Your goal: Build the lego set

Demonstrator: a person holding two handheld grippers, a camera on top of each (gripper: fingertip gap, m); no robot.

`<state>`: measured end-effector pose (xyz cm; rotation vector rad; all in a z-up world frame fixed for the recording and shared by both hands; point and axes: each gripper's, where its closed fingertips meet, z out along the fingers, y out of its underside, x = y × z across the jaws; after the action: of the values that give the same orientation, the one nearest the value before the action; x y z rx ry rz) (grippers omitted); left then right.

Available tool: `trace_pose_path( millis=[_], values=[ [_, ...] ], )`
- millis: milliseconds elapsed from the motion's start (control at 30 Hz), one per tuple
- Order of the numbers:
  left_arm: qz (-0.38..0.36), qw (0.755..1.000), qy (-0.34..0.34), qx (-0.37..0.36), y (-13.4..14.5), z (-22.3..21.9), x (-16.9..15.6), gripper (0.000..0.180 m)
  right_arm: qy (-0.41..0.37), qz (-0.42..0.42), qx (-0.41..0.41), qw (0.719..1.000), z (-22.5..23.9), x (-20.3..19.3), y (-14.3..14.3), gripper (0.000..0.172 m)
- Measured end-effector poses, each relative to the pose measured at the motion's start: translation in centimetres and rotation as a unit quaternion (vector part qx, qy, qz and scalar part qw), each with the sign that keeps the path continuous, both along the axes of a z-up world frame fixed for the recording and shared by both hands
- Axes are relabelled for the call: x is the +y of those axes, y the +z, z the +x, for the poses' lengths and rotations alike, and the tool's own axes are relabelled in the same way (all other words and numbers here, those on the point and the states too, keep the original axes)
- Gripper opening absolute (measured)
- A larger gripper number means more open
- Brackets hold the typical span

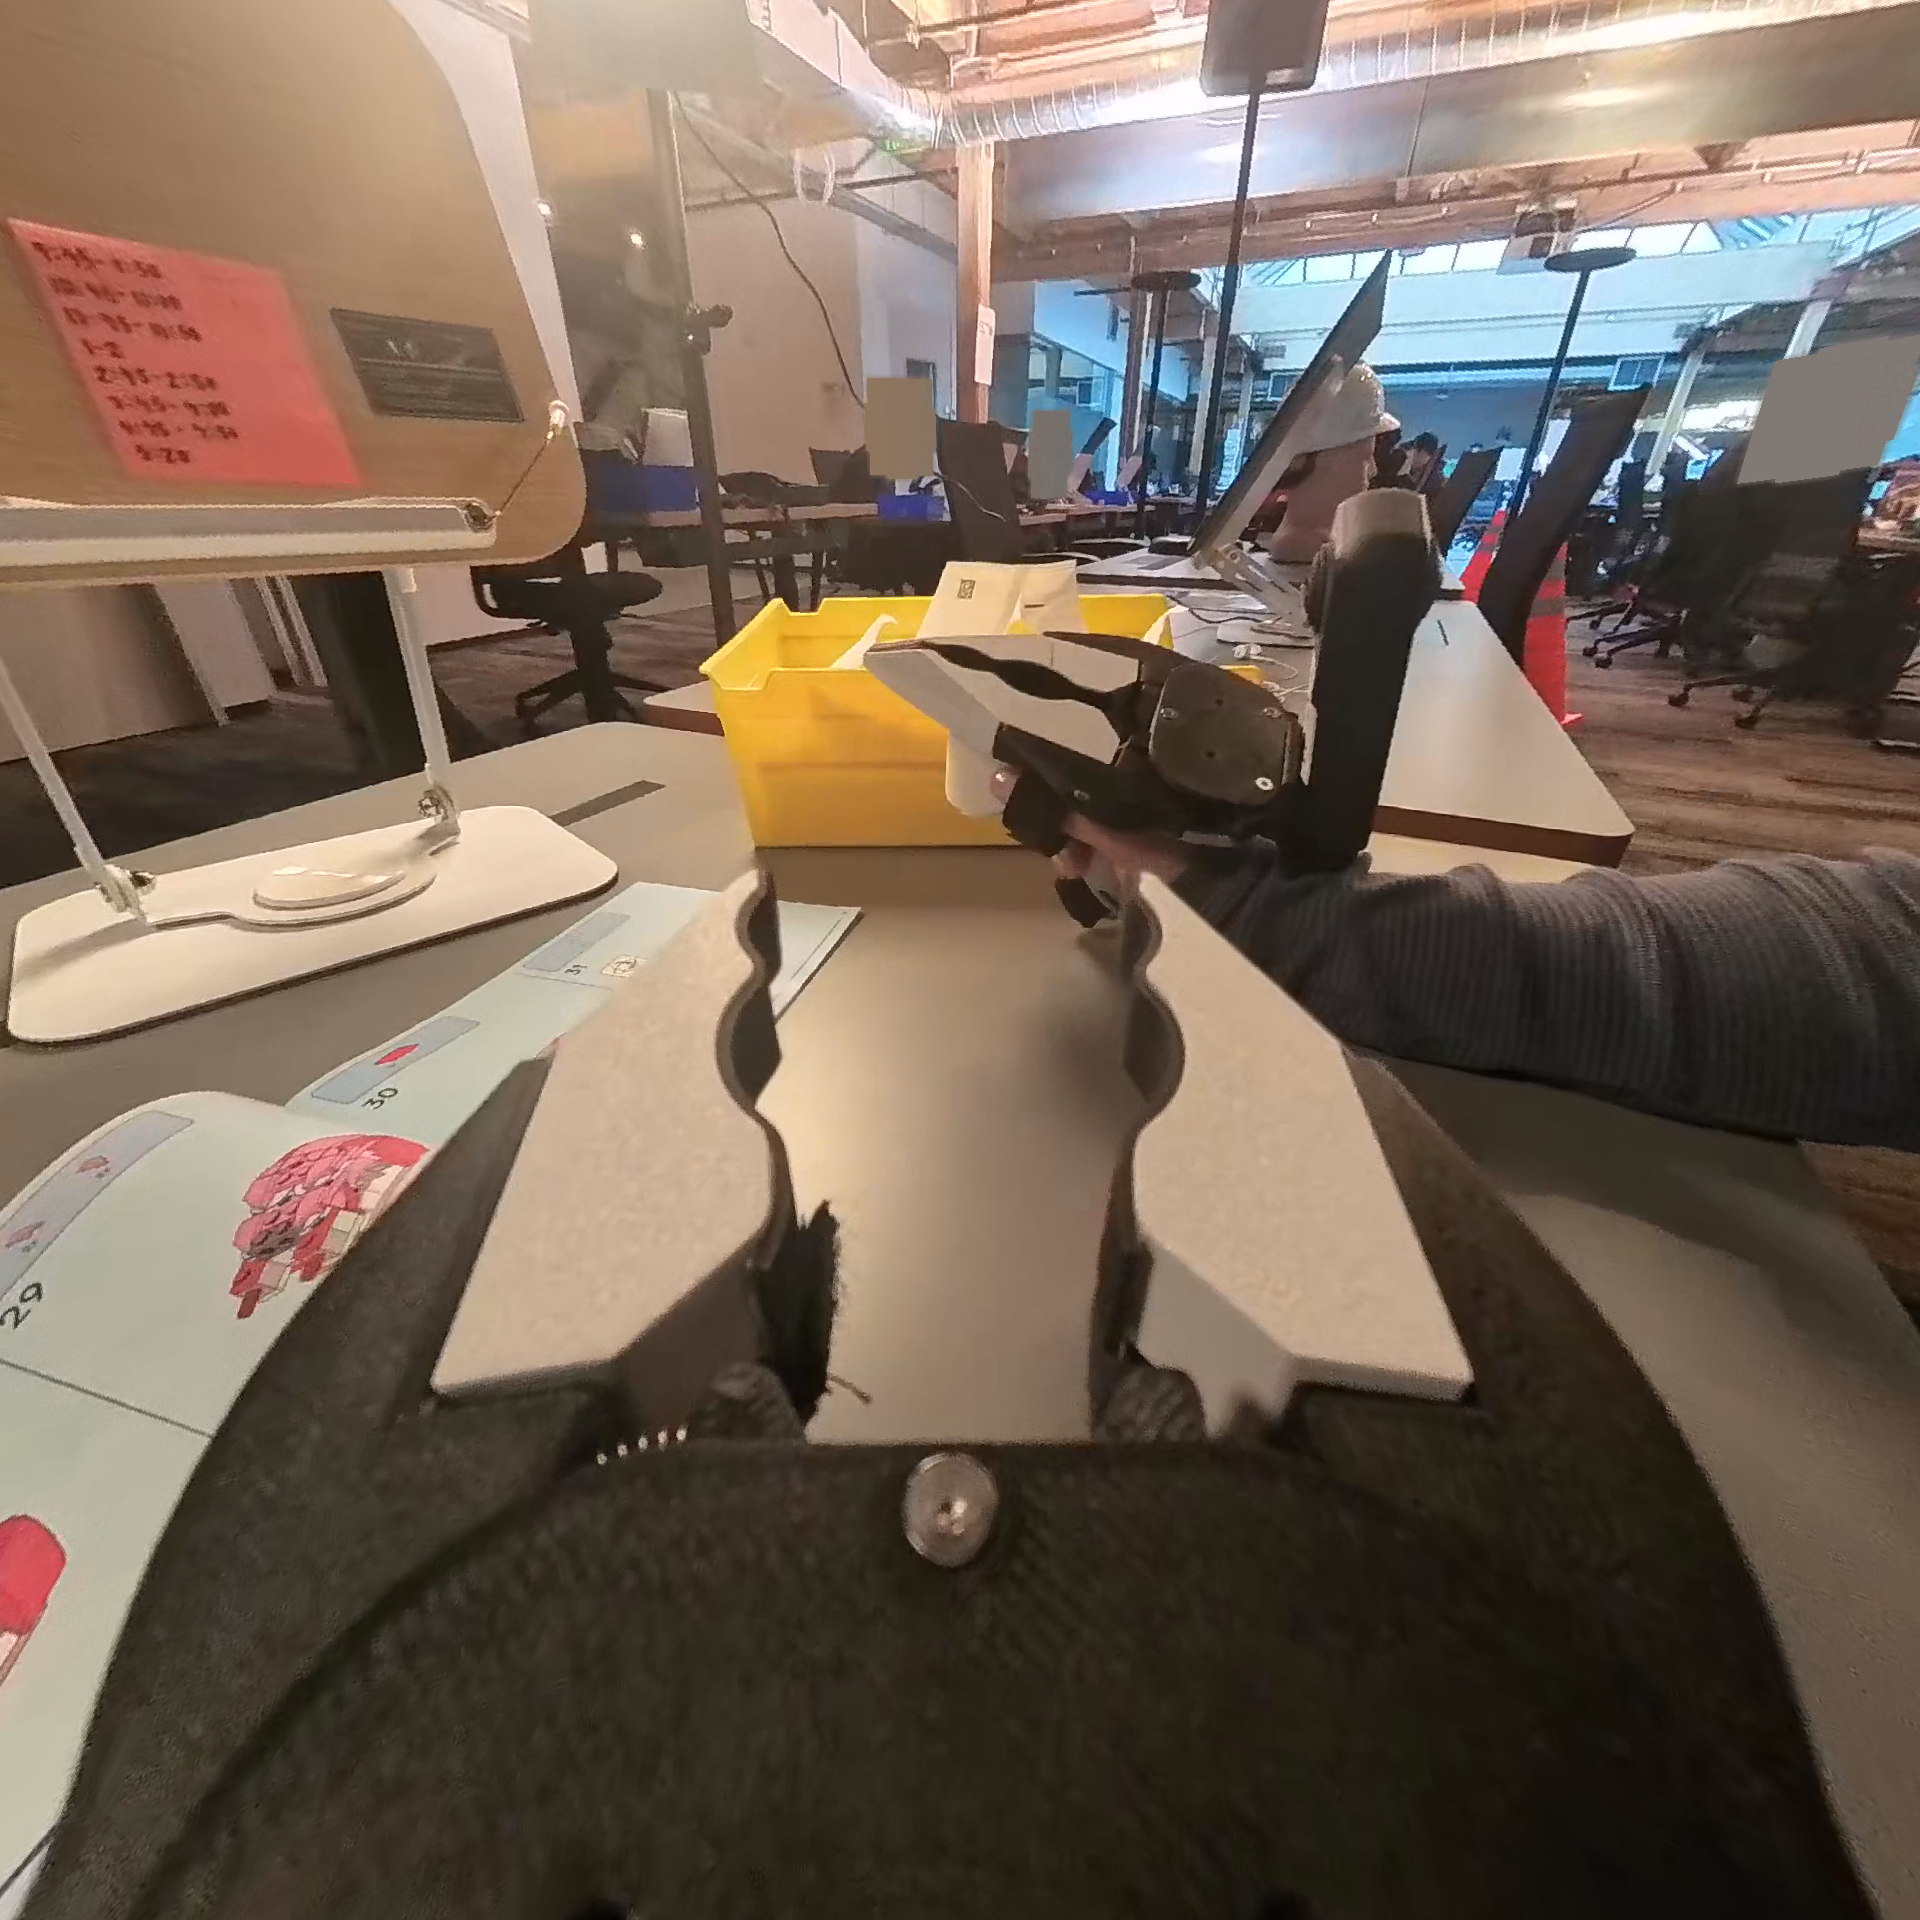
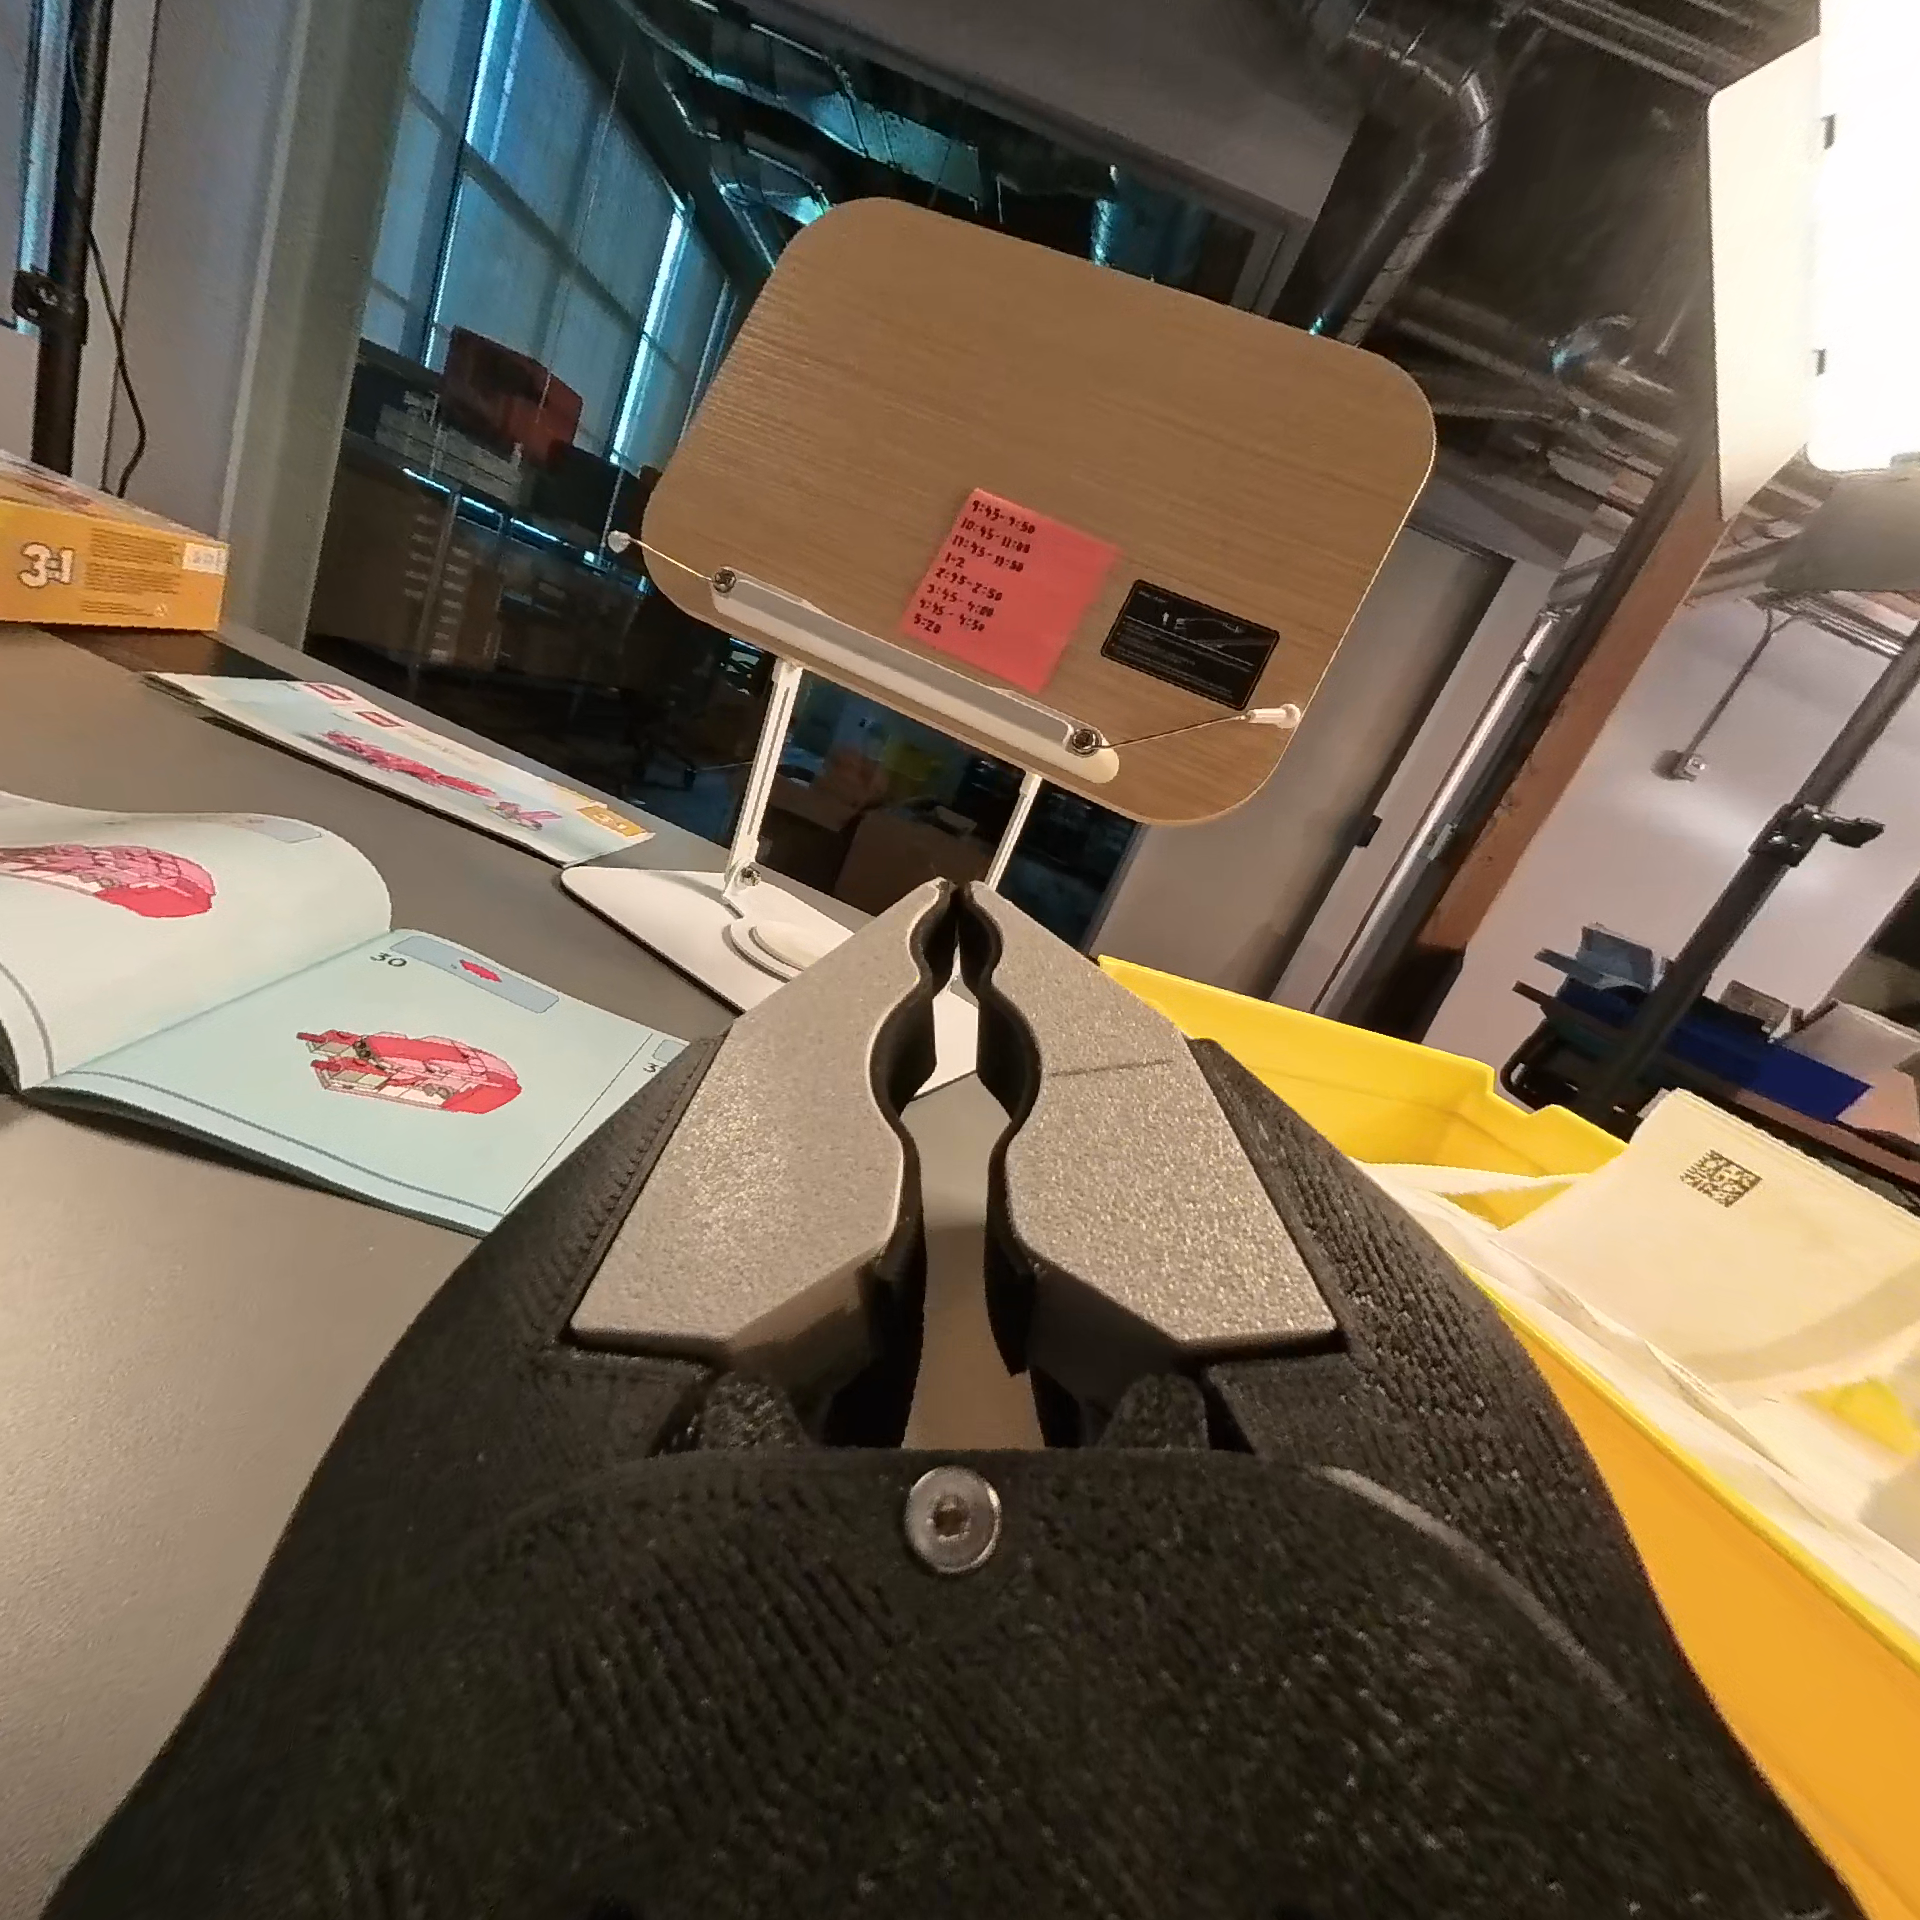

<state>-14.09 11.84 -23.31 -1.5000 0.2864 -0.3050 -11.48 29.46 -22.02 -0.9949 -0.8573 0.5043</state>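
Note:
My left gripper (image 1: 951,894) is open, low over the bare grey table (image 1: 935,1049), with nothing between its fingers. An open instruction booklet (image 1: 156,1247) with pink model pictures lies just to its left. My right gripper (image 2: 954,888) is shut, its fingertips (image 2: 930,896) meeting with nothing visible between them. It is held in the air beside a yellow bin (image 2: 1351,1049) and points toward a wooden book stand (image 2: 1039,468). The left wrist view shows it (image 1: 904,665) shut in front of the bin (image 1: 831,758), held by a hand with a dark sleeve (image 1: 1558,987).
The book stand (image 1: 260,260) stands on a white base (image 1: 312,914) at the left. The bin holds pale paper bags (image 2: 1714,1278). A second booklet (image 2: 416,758) and a yellow box (image 2: 104,571) lie farther along the table. Desks and chairs stand behind. The left gripper's tips are roughly 20 cm from the right gripper's.

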Motion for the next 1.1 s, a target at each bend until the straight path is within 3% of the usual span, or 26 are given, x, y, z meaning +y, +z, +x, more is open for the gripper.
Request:
trace_pose_path(
  millis=[1100],
  values=[
    [-0.013,0.999,-0.012,0.027,-0.72,0.81,0.04,0.049,0.005,-0.007,-0.002,1.0,-0.19,0.07,-0.18,0.0]
  ],
)
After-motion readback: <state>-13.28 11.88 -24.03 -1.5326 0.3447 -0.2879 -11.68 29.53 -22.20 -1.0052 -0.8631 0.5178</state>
